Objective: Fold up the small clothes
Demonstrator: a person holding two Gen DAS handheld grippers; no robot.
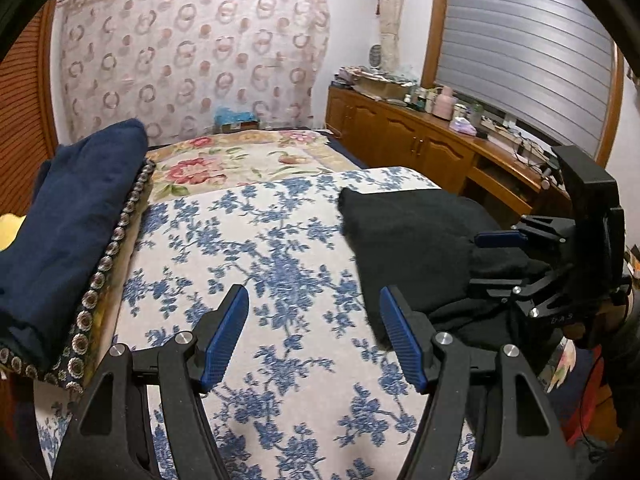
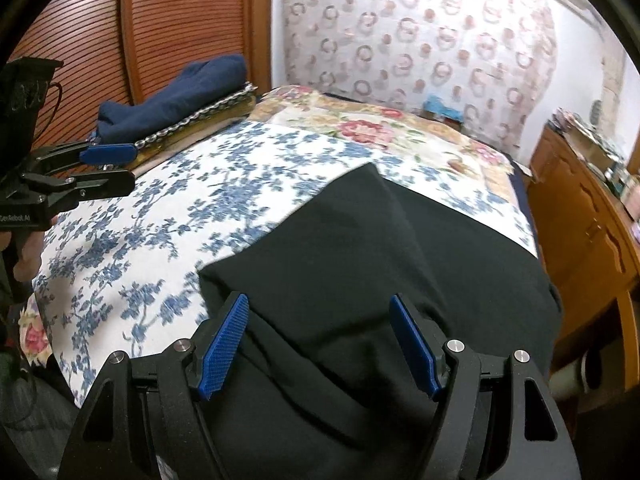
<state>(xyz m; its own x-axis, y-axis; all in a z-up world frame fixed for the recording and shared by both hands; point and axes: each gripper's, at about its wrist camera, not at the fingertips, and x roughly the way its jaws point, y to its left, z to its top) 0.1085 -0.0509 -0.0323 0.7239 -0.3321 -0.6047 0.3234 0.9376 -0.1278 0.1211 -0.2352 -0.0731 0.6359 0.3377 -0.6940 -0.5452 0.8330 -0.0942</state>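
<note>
A black garment (image 2: 360,264) lies bunched on the right side of the bed; it also shows in the left wrist view (image 1: 416,248). My right gripper (image 2: 320,344) is open, its blue pads spread over the garment's near part, holding nothing. It shows side-on in the left wrist view (image 1: 486,260), its fingers apart above the garment. My left gripper (image 1: 314,336) is open and empty above the blue-flowered sheet (image 1: 260,264), to the left of the garment. It shows at the left edge of the right wrist view (image 2: 114,168).
A folded navy cloth (image 1: 68,216) rests on a patterned pad at the bed's left side. A wooden cabinet (image 1: 420,140) with several cluttered items runs along the right. A red-flowered blanket (image 1: 224,164) covers the far bed. A ribbed wooden door (image 2: 160,32) stands left.
</note>
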